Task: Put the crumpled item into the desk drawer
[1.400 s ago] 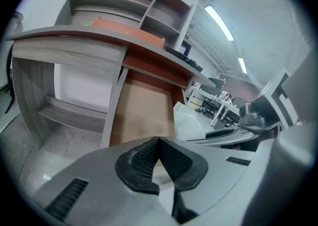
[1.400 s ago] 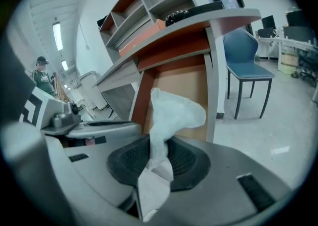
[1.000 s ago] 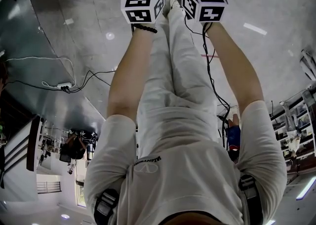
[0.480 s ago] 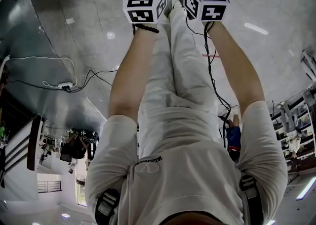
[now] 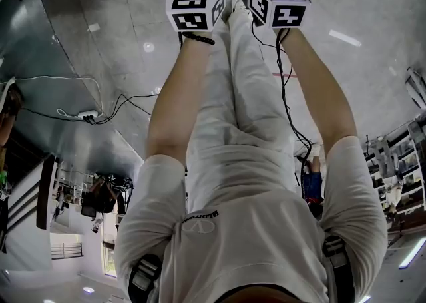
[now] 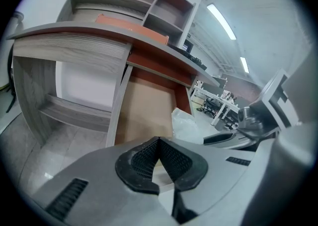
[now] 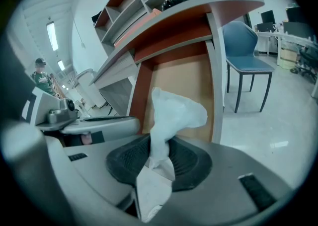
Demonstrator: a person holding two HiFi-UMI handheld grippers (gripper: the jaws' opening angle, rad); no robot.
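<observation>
The crumpled white item (image 7: 171, 115), thin paper or plastic film, I cannot tell which, stands up out of the right gripper (image 7: 159, 140). Its lower tail runs down between the black ribbed pads (image 7: 189, 163). Those jaws have just been easing apart, yet the wad is caught between them and hangs above the open desk drawer (image 7: 186, 78), whose bare brown bottom fills the space behind it from 11 to 1 o'clock. Above the drawer, at 12 o'clock, runs the grey desk top (image 7: 198, 11), with a shelf unit (image 7: 134, 1) of open compartments on it. A blue chair (image 7: 246, 53) stands on the floor at 2 o'clock of the wad, just beside the desk's leg. At 9 o'clock sits the left gripper (image 6: 159, 139), close alongside; its own view shows its pads (image 6: 139, 163) clenched tip to tip with nothing between them, pointing at the same drawer. From overhead, both of the person's forearms reach toward 12 o'clock, the two marker cubes (image 5: 194, 7) (image 5: 278, 3) near each other, and a black cable (image 5: 283, 95) trails along the right arm. A power strip (image 5: 86, 115) lies on the floor at 9 o'clock.
</observation>
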